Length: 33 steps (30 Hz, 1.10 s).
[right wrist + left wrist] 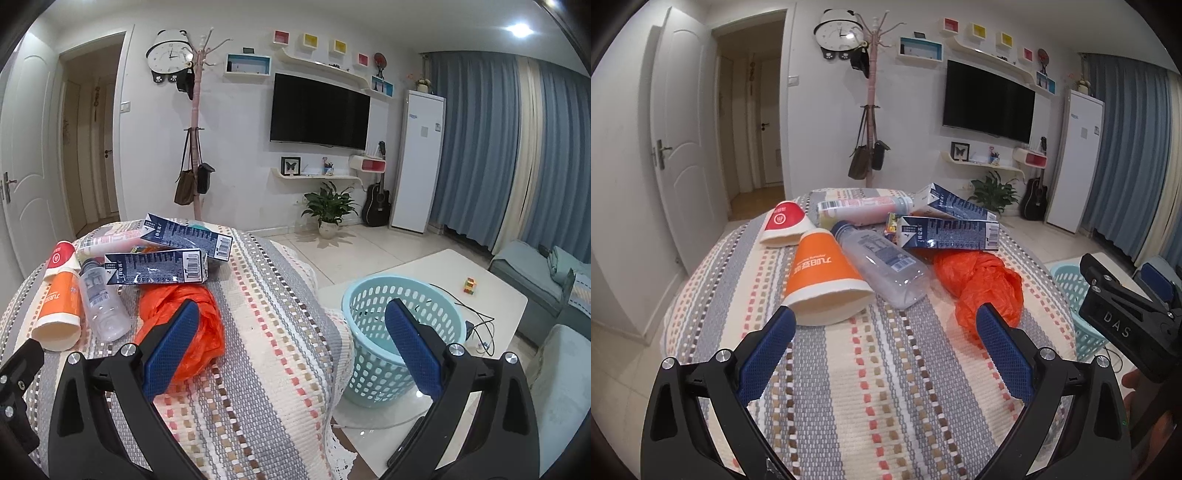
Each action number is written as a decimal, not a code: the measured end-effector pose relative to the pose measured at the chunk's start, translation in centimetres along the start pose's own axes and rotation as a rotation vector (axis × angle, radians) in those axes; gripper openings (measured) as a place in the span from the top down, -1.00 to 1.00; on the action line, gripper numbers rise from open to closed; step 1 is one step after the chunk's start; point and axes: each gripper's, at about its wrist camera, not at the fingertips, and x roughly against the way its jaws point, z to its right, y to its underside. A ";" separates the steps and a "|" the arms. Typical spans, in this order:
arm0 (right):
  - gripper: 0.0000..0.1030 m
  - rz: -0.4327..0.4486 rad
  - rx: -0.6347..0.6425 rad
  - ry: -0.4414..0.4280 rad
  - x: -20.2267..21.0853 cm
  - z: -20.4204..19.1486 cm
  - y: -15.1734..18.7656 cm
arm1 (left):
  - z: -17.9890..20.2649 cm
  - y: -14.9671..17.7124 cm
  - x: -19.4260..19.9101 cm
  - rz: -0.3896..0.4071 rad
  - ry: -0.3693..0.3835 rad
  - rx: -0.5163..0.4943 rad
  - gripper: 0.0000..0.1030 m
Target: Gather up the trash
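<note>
Several trash items: gathered at the middle of the left wrist view, on a striped woven tablecloth (886,387) that covers a table.
Orange paper cup (822,275): laid on its side, open mouth turned toward the lower frame, just left of centre; its side is touched by the bottle beside it.
Clear plastic bottle (882,264): laid on its side with its blue cap toward the upper frame, between the orange cup and the orange bag.
Orange plastic bag (982,284): crumpled right of centre, just below the cartons; in the right wrist view it (177,306) is partly covered by the left blue finger pad.
Two blue cartons: one carton (951,236) lies flat above the bag, the second carton (951,203) lies behind it, tilted.
Red paper cup (785,223): laid on its side in the upper left of the pile.
Pink-labelled bottle (864,208): laid across the far side of the pile.
Left gripper (884,334): spread wide with nothing between the blue pads, held above the cloth just below the pile.
Right gripper (291,330): spread wide and holding nothing, above the right edge of the table.
Light blue laundry-style basket (399,295): seen at the lower right of the right wrist view, standing on a white low table (491,291) beside the covered table.
</note>
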 end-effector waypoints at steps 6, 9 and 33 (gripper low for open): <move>-0.85 -0.001 -0.025 0.008 0.0 1.0 -0.1 | 0.3 -0.1 0.4 0.009 0.001 -0.006 -0.84; -0.85 -0.009 -0.045 0.008 -0.2 1.6 -0.1 | 0.7 -0.1 0.5 0.009 0.001 -0.016 -0.84; -0.85 -0.021 -0.097 0.020 -0.6 2.8 0.1 | 1.2 -0.2 0.6 0.009 -0.002 -0.019 -0.84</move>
